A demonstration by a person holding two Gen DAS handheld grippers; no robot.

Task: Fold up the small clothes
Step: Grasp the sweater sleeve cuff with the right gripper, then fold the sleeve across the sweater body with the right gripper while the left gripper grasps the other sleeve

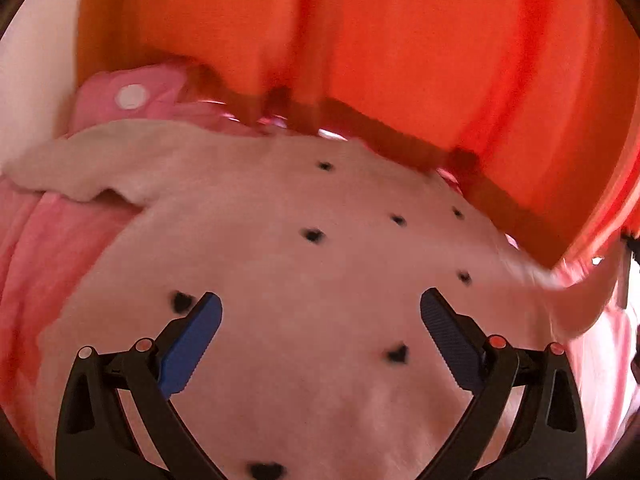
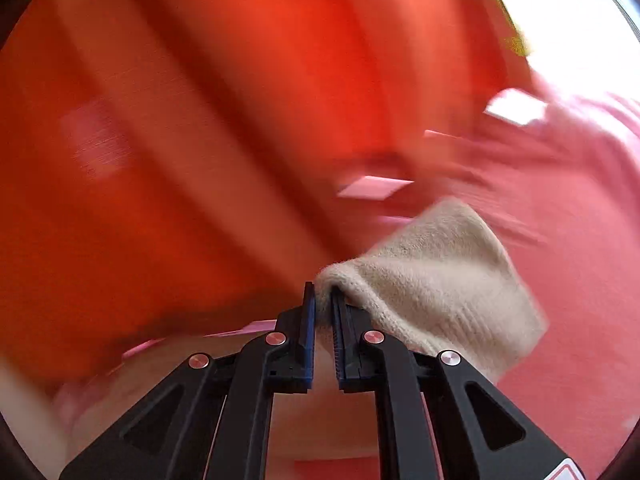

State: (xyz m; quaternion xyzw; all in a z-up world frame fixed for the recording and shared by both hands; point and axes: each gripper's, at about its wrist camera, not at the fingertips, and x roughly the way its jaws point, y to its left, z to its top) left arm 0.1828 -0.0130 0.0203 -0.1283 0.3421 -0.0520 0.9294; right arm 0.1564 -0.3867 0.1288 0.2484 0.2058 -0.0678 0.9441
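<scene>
Left gripper (image 1: 321, 314) hovered over cream sweater (image 1: 288, 264) with black heart spots, fingers (image 1: 202, 332) wide apart, nothing between them. Sweater lay spread on pink bedding (image 1: 44, 248), sleeve stretched far left. Orange curtain (image 1: 360, 40) hung beyond, pink spotted pillow (image 1: 132, 98) at far left. Right gripper (image 2: 323, 312) had fingers (image 2: 307, 320) clamped on sweater's cream knit cuff (image 2: 440, 276), which bunched right of fingers over pink bedding.
</scene>
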